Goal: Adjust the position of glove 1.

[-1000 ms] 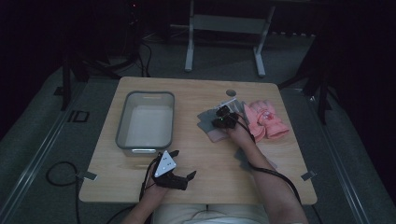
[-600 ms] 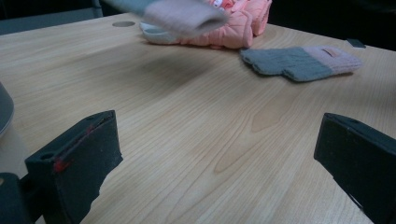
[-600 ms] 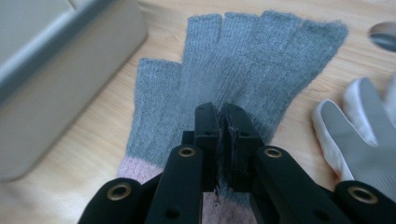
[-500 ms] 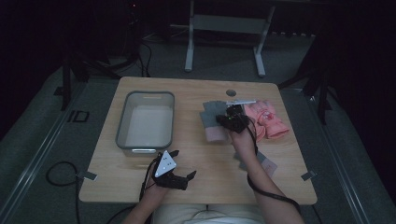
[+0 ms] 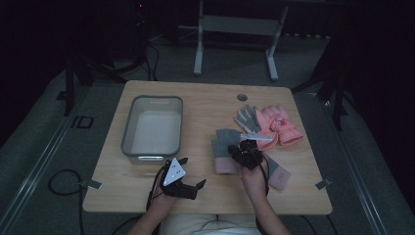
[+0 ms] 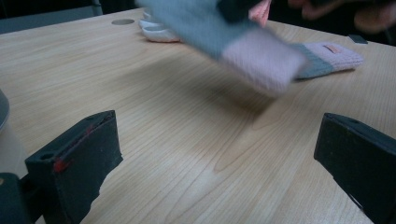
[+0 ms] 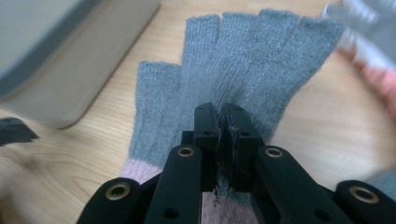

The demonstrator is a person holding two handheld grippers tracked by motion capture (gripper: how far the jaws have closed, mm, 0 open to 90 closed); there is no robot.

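The grey glove is motion-blurred in the left gripper view, its fingers cut off at the top.

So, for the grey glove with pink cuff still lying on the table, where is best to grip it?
Probably at the pink cuff of that grey glove, coming from the person's side: the cuff points toward the near table edge, clear of the pink gloves.

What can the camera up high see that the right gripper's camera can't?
High view alone: the pink knitted gloves at the table's far right, the left gripper open near the wooden table's front edge, and a round hole in the tabletop. Right gripper view alone: the jaws pinched shut on the knit. Both: the grey knitted glove with a pink cuff in the right gripper, and the grey plastic bin.
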